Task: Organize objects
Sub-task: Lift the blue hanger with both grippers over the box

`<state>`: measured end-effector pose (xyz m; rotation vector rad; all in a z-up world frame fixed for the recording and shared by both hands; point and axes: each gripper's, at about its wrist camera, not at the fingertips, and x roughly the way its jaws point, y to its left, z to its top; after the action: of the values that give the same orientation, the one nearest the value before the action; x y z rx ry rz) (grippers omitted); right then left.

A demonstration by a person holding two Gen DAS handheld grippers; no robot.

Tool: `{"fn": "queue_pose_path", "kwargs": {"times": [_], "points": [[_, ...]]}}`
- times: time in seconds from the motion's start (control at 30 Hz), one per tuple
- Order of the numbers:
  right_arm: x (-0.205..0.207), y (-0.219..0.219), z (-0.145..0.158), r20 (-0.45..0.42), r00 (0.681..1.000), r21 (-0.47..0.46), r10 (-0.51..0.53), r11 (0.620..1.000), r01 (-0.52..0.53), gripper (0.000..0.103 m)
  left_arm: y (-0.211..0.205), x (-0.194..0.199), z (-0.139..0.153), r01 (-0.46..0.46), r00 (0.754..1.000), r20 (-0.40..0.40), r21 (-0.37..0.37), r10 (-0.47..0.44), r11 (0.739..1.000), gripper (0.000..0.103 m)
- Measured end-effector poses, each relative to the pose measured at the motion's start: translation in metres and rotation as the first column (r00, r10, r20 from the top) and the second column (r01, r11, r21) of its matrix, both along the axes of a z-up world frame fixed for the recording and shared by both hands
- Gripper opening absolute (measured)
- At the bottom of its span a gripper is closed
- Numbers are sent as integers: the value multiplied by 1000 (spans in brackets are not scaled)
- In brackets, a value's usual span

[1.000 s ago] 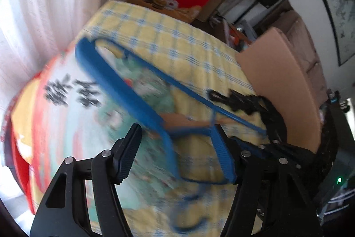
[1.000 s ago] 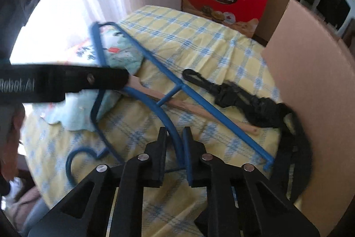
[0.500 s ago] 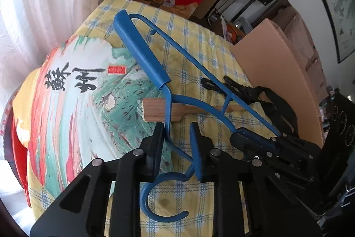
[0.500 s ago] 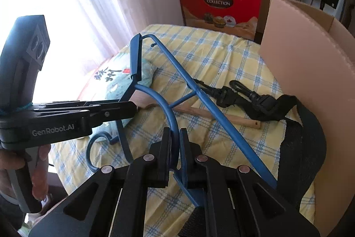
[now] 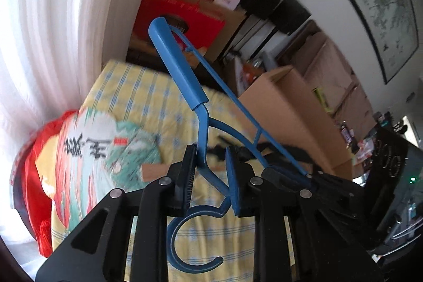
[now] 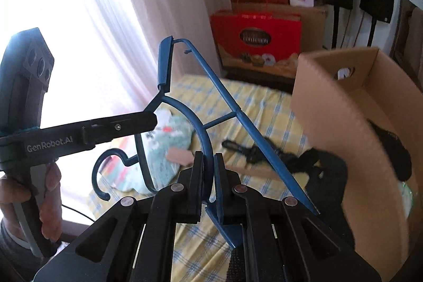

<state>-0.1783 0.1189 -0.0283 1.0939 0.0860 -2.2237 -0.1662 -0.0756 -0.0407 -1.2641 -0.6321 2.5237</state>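
Right wrist: tongs [image 6: 208, 165] pinch curved blue hanger [image 6: 227, 107].

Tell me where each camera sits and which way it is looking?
Left wrist: on the left gripper, looking down along its fingers at the blue hanger it clamps.
Right wrist: on the right gripper, facing the cardboard box; the person's hand holding the left gripper shows.
Shared: hanger, yellow checked cloth, red gift box.

Hanger [image 6: 203, 123] above table [image 6: 264, 107], box [image 6: 351, 123] rightward.
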Motion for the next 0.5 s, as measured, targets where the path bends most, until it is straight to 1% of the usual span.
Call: {"fn": "queue_pose_path", "kwargs": {"times": [0.1, 0.27, 0.5], "points": [[5, 10, 25, -20, 1000, -21, -8, 1000, 7, 7, 7, -1, 23, 16, 999, -37, -2, -16, 1000, 21], [10, 22, 62, -86, 996, 4, -25, 1000, 26, 7, 22, -4, 54, 34, 996, -86, -6, -34, 999, 21], [14, 42, 91, -131, 990, 15, -55, 998, 57, 7, 44, -12, 80, 58, 992, -116, 26, -54, 998, 21]]}}
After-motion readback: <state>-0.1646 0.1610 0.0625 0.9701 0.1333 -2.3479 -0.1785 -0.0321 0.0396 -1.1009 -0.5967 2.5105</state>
